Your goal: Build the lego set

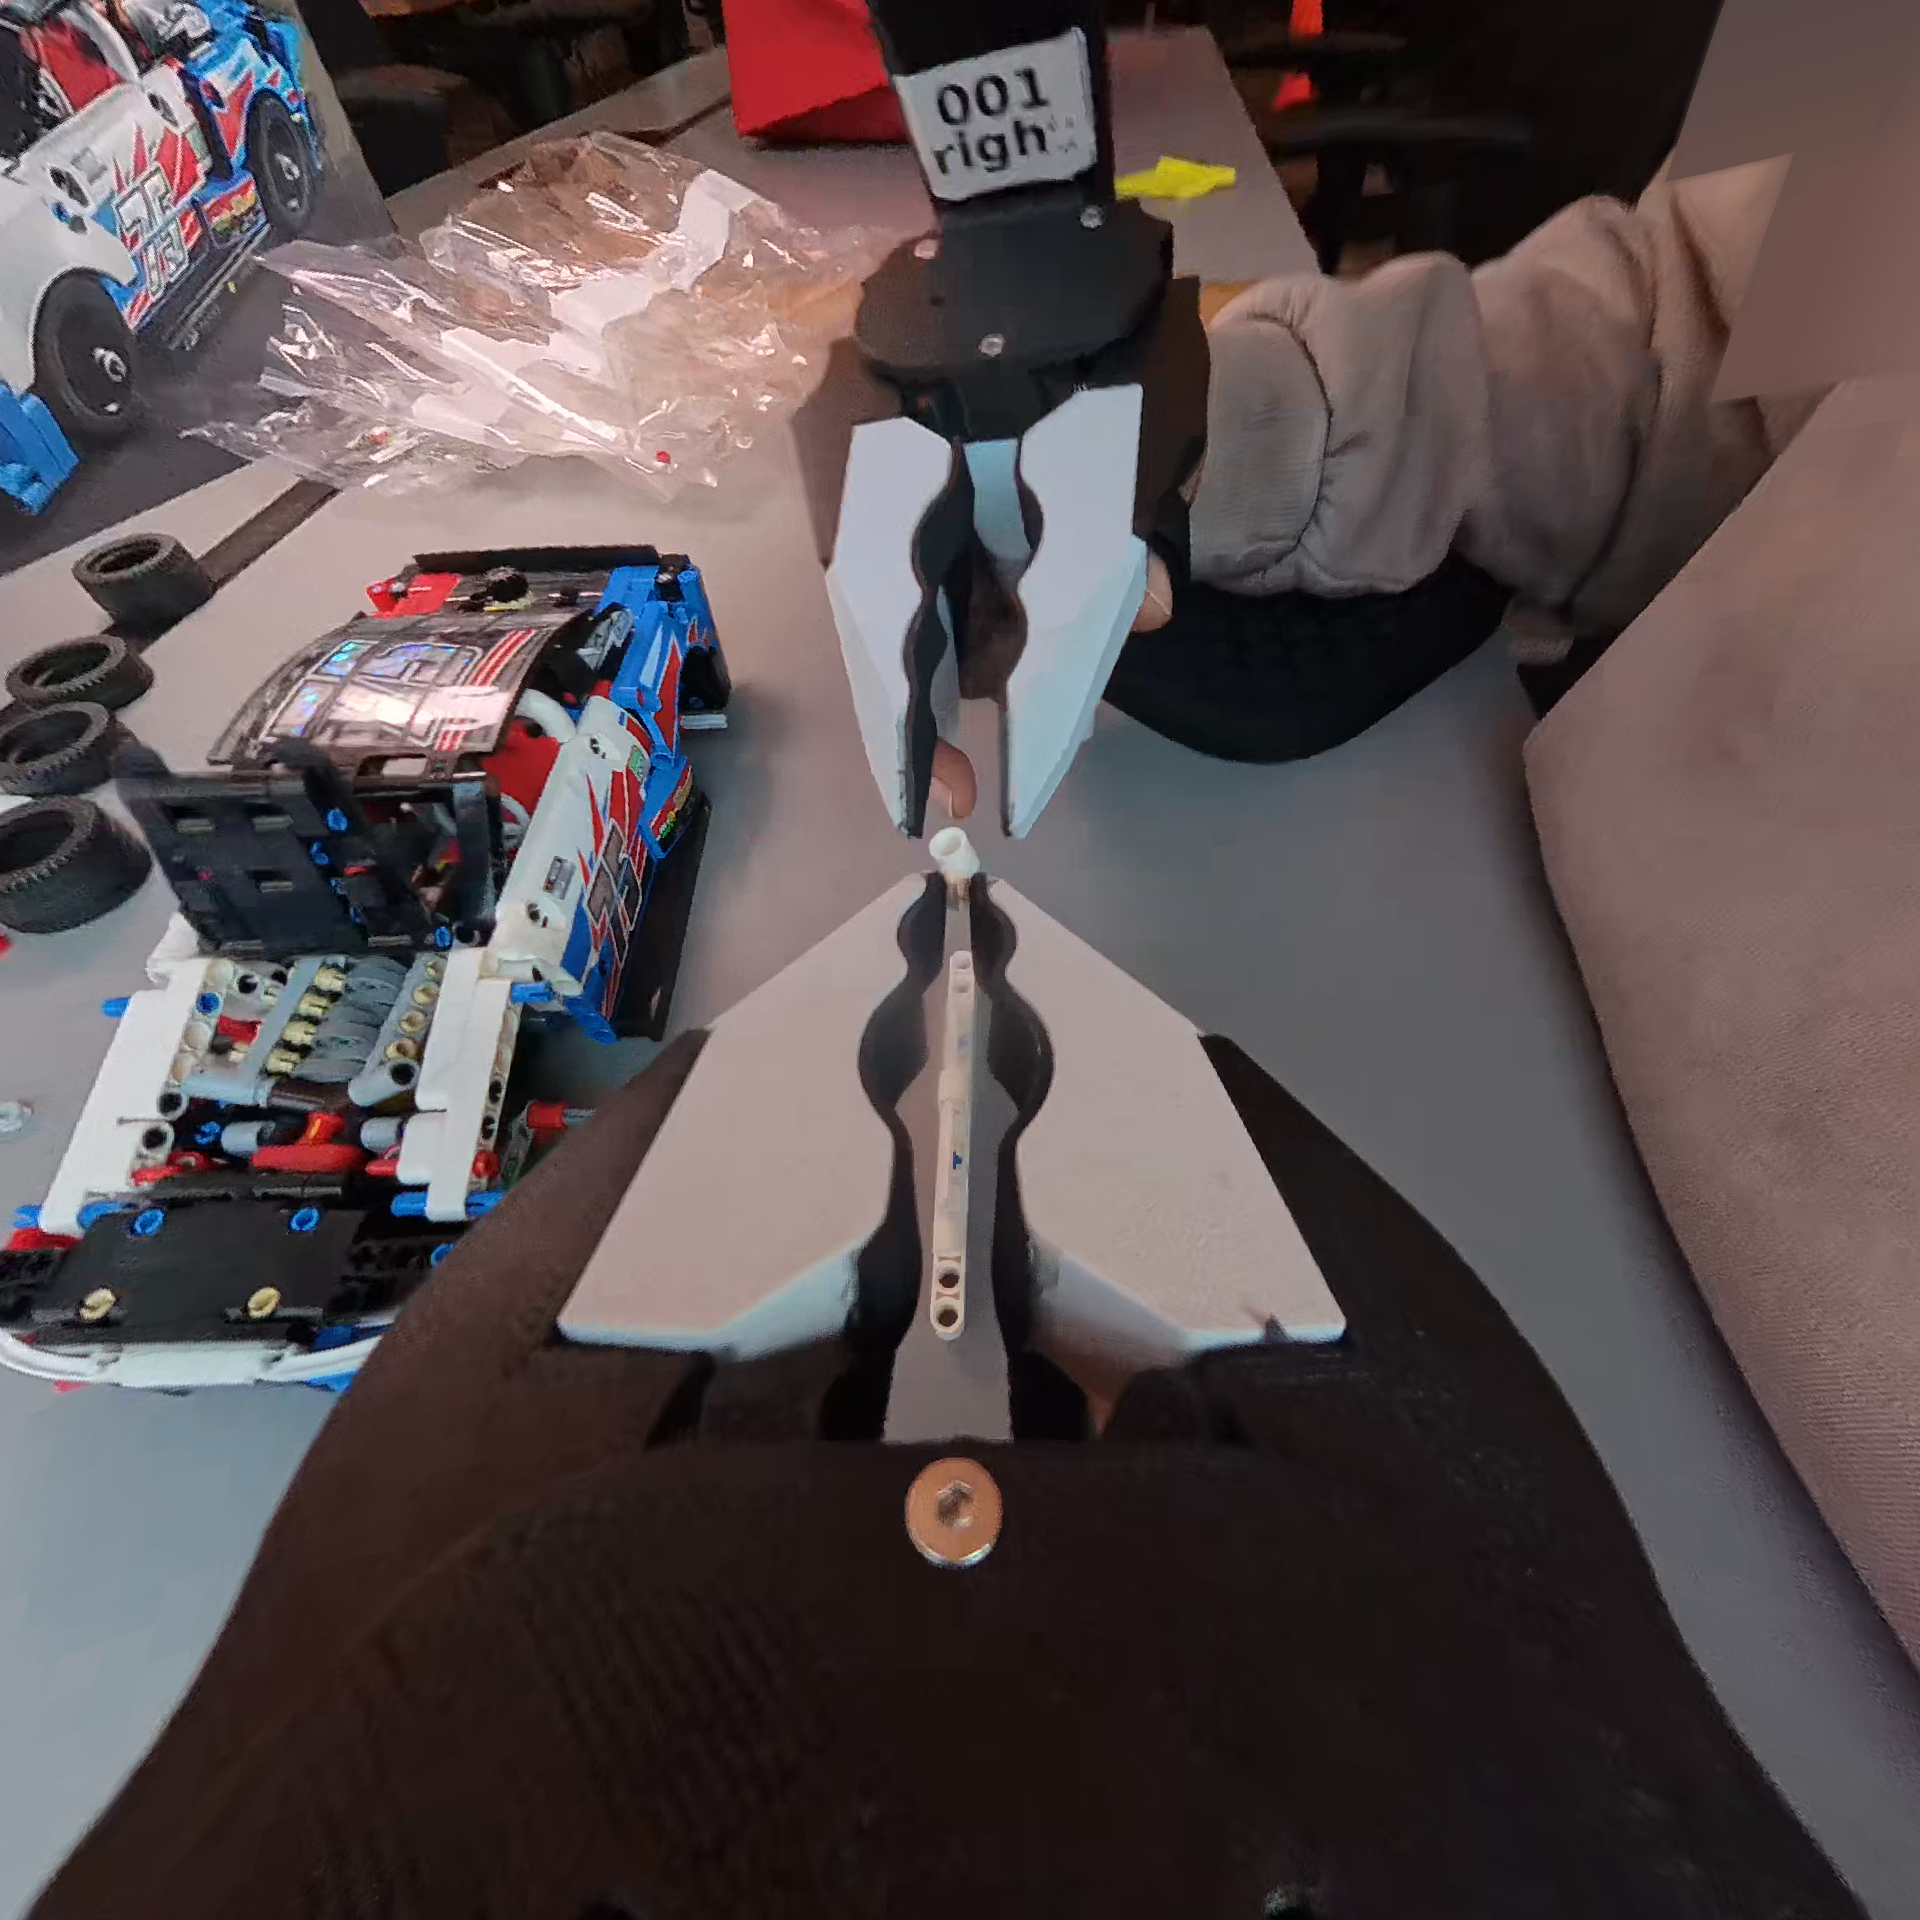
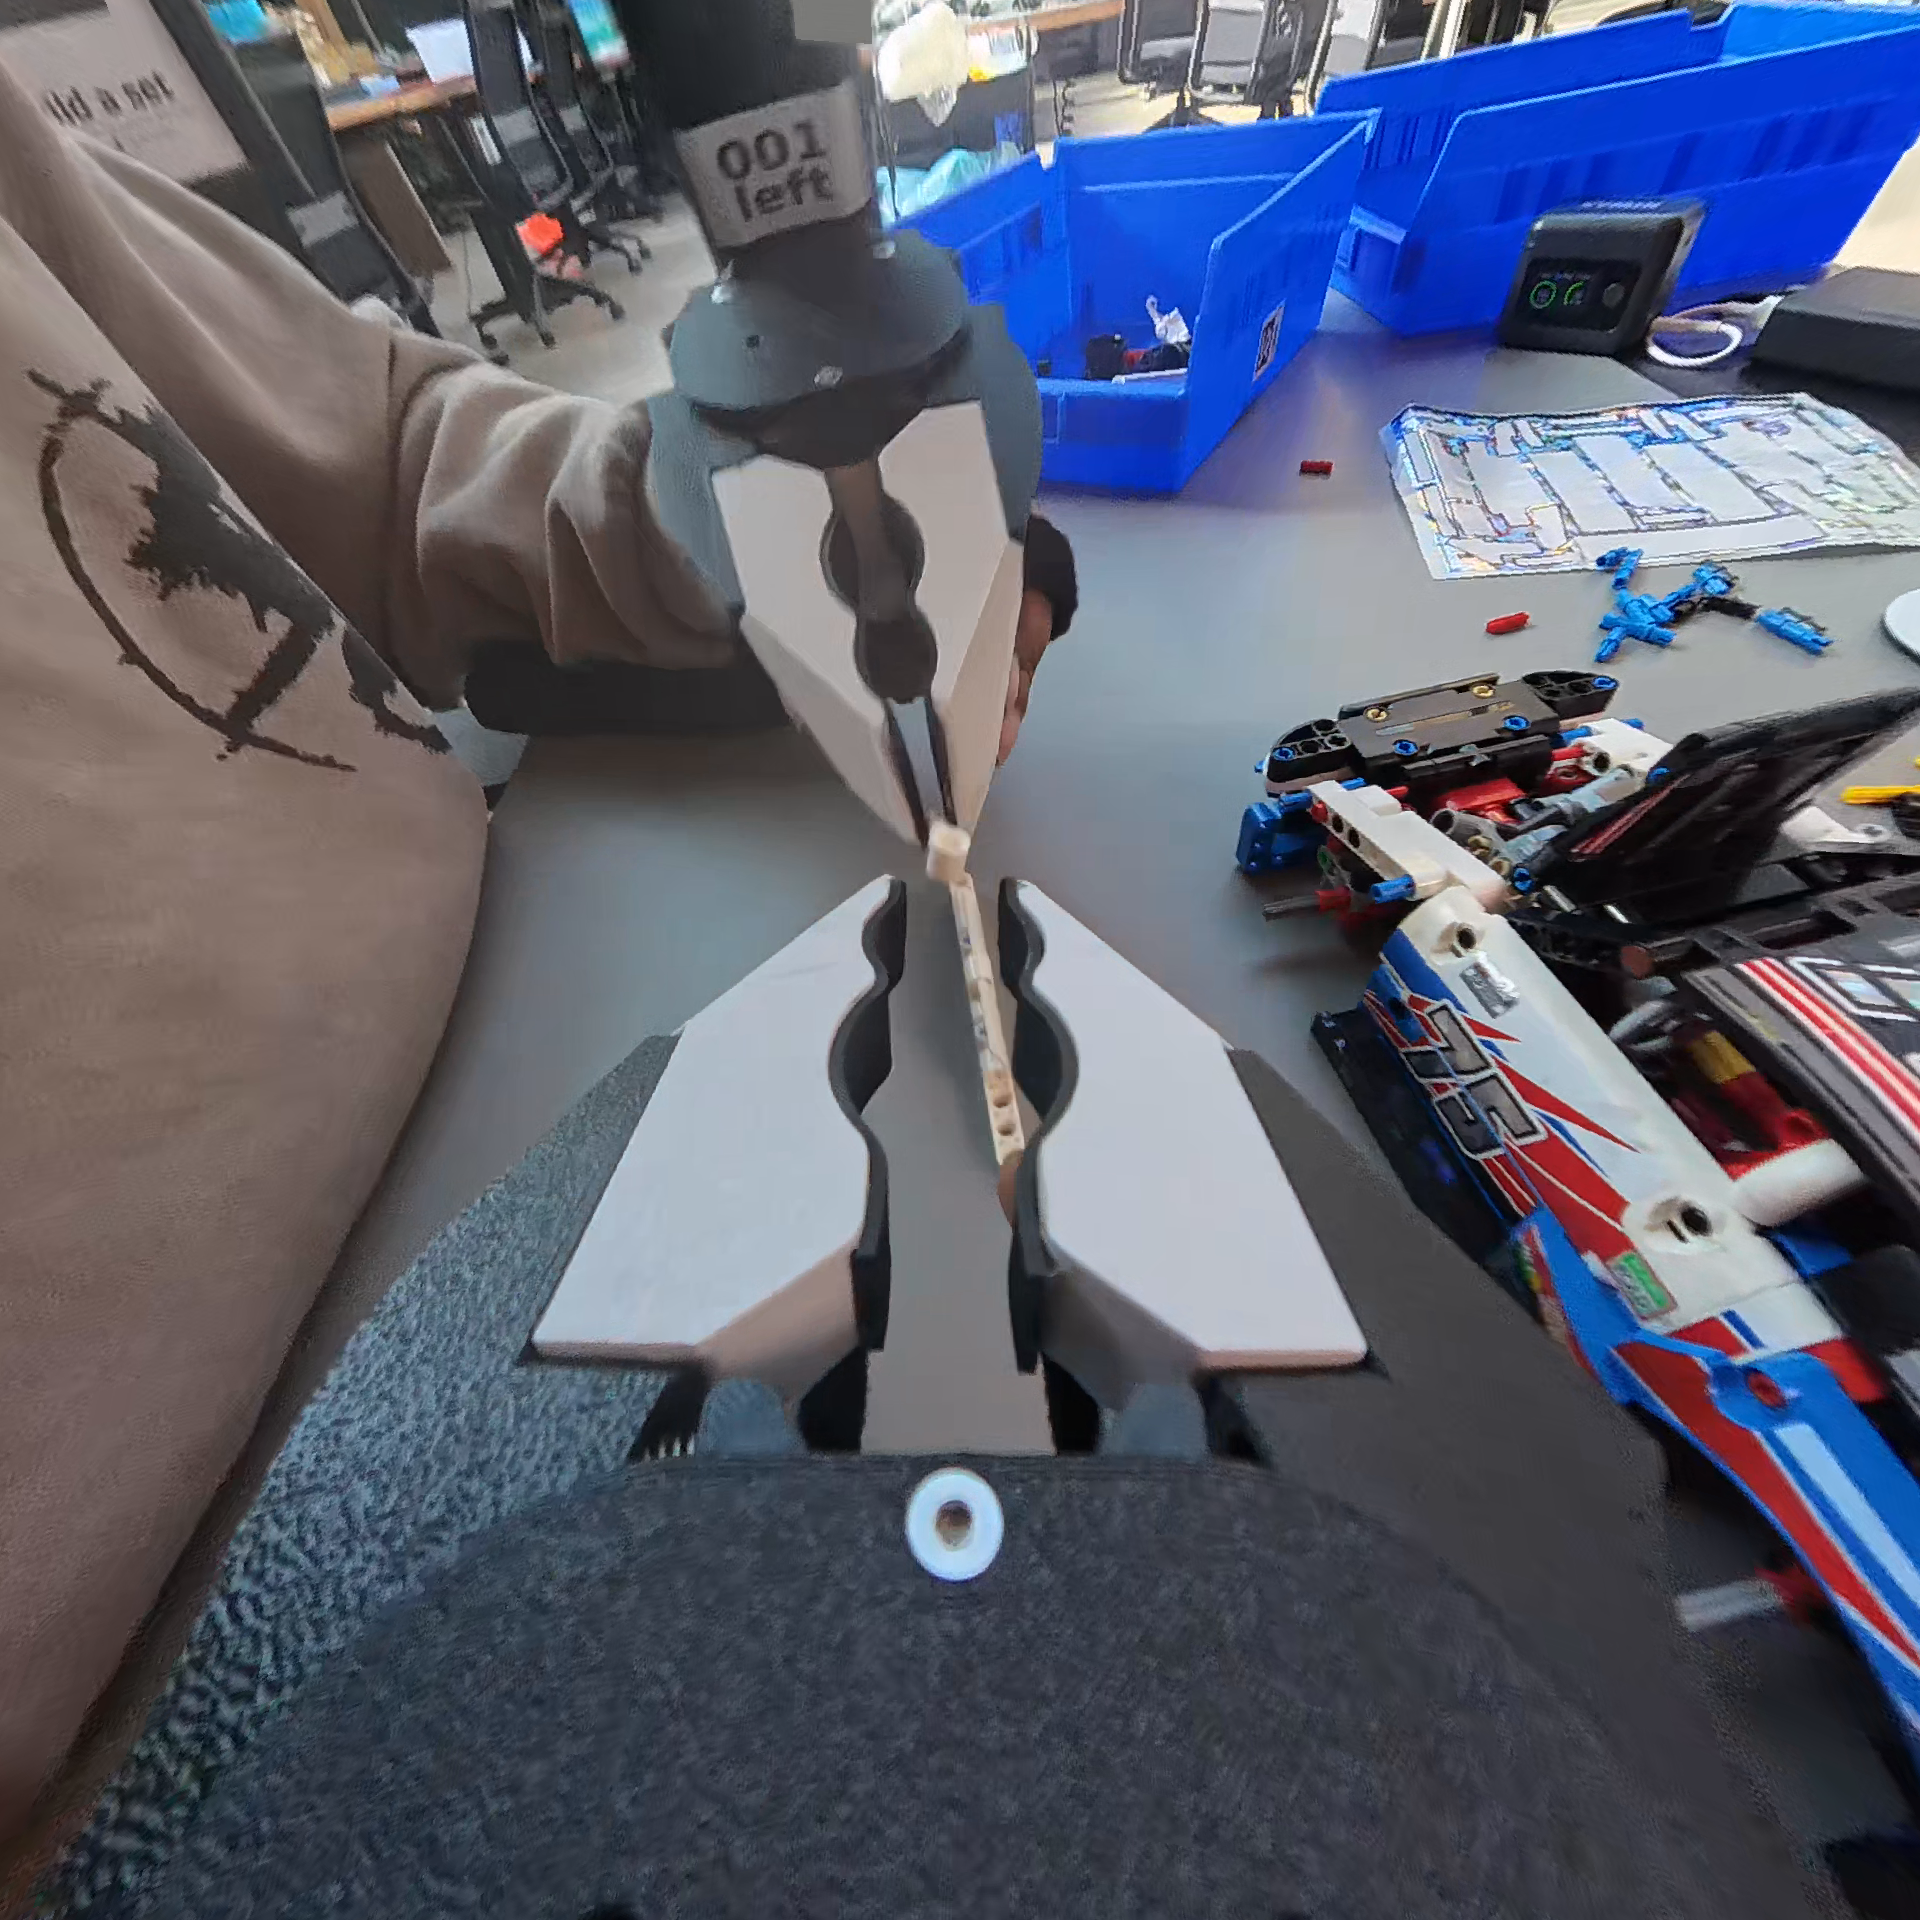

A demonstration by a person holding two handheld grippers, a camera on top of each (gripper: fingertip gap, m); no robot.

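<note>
My left gripper (image 1: pixel 956 883) is shut on the top end of a long white beam (image 1: pixel 951 1122), which hangs down below its fingertips. A small white connector (image 1: pixel 956 852) sits at that end. My right gripper (image 1: pixel 958 826) faces it tip to tip, slightly open and empty, just short of the connector. In the right wrist view the right gripper (image 2: pixel 951 888) stands with its jaws apart. The beam (image 2: pixel 982 997) shows through the gap, and the left gripper (image 2: pixel 940 821) pinches it by the connector (image 2: pixel 948 847). The part-built car (image 1: pixel 416 935) lies to the left on the grey table.
Several black tyres (image 1: pixel 62 727), a crumpled plastic bag (image 1: pixel 540 312) and the set's box (image 1: pixel 125 208) lie beyond the car (image 2: pixel 1558 987). Blue bins (image 2: pixel 1195 291), a printed sheet (image 2: pixel 1662 488), loose blue pieces (image 2: pixel 1662 613) and a black device (image 2: pixel 1590 275) are at the back. The person's sweater (image 2: pixel 156 831) is close. Less than 4 cm separates the two grippers' tips.
</note>
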